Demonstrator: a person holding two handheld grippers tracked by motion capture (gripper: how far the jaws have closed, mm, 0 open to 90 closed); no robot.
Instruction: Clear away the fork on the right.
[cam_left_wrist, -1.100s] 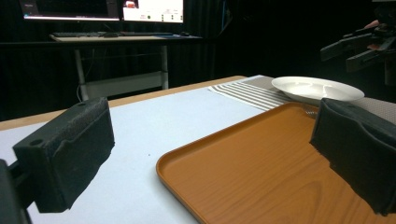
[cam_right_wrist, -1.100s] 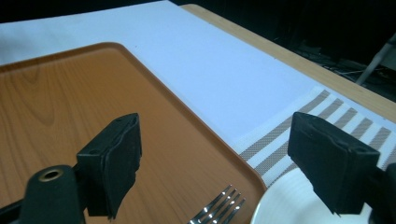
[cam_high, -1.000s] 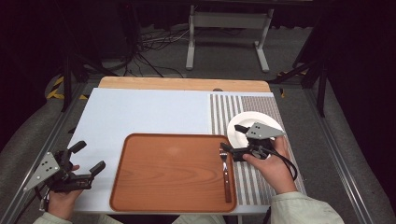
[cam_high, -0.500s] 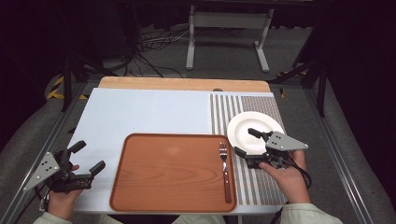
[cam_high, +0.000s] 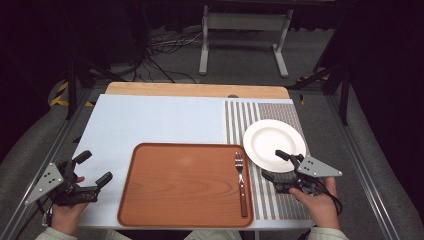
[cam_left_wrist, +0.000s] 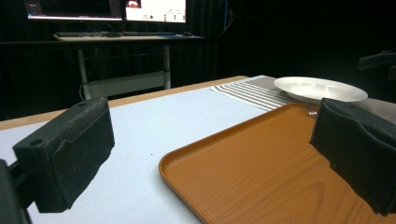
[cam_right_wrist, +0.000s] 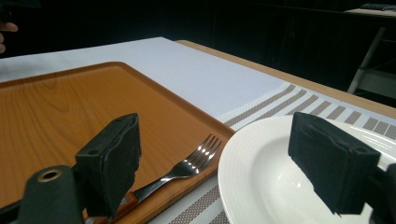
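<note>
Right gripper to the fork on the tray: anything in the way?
Nothing visible. The right gripper is open beside the tray, at the near edge of the white plate. The fork lies along the tray's right side; only the tray's low rim and striped mat lie between.
</note>
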